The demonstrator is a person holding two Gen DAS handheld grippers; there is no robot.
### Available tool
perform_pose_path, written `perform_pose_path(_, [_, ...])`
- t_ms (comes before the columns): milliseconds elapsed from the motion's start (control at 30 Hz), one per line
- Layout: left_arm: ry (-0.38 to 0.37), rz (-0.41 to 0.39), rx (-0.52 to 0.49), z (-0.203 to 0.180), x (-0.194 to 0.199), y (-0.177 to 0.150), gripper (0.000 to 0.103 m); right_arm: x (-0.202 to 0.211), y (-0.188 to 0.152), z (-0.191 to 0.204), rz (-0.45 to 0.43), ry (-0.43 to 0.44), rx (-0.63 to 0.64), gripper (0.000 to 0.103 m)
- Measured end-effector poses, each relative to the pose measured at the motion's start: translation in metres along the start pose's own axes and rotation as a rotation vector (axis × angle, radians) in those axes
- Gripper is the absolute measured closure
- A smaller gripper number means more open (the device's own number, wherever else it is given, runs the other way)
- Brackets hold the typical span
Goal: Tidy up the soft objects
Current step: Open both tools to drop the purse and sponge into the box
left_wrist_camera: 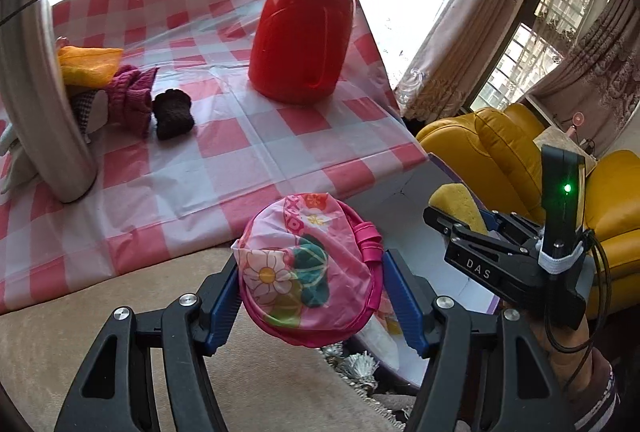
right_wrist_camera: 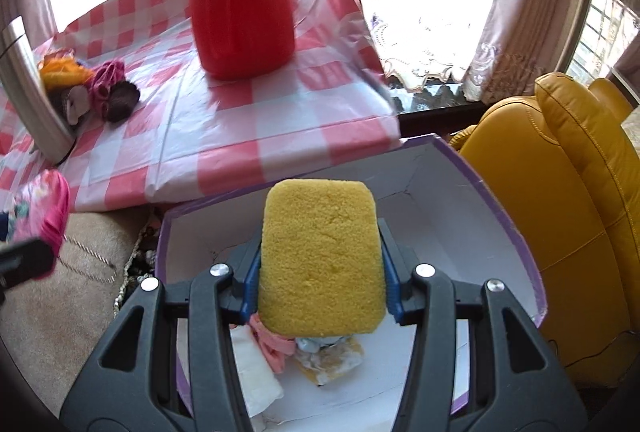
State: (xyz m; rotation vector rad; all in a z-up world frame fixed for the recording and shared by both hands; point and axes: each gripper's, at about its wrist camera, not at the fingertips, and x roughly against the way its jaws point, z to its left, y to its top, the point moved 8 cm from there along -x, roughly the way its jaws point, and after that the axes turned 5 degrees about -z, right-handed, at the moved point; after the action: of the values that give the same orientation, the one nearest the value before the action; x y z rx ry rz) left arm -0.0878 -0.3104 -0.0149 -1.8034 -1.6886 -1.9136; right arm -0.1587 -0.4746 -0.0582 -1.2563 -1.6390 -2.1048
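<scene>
My left gripper [left_wrist_camera: 312, 296] is shut on a pink floral pouch [left_wrist_camera: 308, 272], held in the air near the table's front edge; the pouch also shows in the right wrist view [right_wrist_camera: 40, 207]. My right gripper [right_wrist_camera: 320, 284] is shut on a yellow sponge [right_wrist_camera: 320, 256] and holds it over an open white box with a purple rim [right_wrist_camera: 500, 199]. The sponge also shows in the left wrist view [left_wrist_camera: 456, 207]. Soft items lie in the box: a pink cloth [right_wrist_camera: 272, 348] and a white cloth [right_wrist_camera: 256, 372]. More soft items [left_wrist_camera: 132, 99] sit piled at the table's left.
A red thermos jug [left_wrist_camera: 304, 27] stands on the red-checked tablecloth [left_wrist_camera: 240, 159]. A steel cylinder [left_wrist_camera: 36, 91] leans at the left by the pile. A yellow leather sofa [right_wrist_camera: 560, 191] is to the right of the box. A beige cushion [left_wrist_camera: 100, 312] lies below.
</scene>
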Motion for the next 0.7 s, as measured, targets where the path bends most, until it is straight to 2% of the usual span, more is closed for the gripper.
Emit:
perform_pose_path(67, [-0.023, 0.006, -0.02, -0.012, -0.004, 0.001, 0.035, 0.002, 0.003, -0.006, -0.011, -0.013, -0.007, 0.049])
perform_pose_path(200, [-0.113, 0.02, -0.049, -0.041, -0.011, 0.001, 0.03, 0.005, 0.007, -0.014, -0.025, -0.037, -0.025, 0.03])
perform_pose_path(367, [-0.127, 0.029, -0.103, -0.058, -0.014, -0.004, 0.025, 0.004, 0.005, -0.015, -0.014, -0.039, -0.025, 0.028])
perform_pose_path(567, [-0.124, 0.018, -0.047, -0.045, -0.01, -0.002, 0.025, 0.005, 0.004, -0.008, -0.012, -0.022, -0.008, 0.027])
perform_pose_path(700, [-0.09, 0.002, -0.026, -0.029, -0.003, -0.001, 0.025, 0.006, 0.004, -0.002, -0.011, -0.005, 0.004, 0.027])
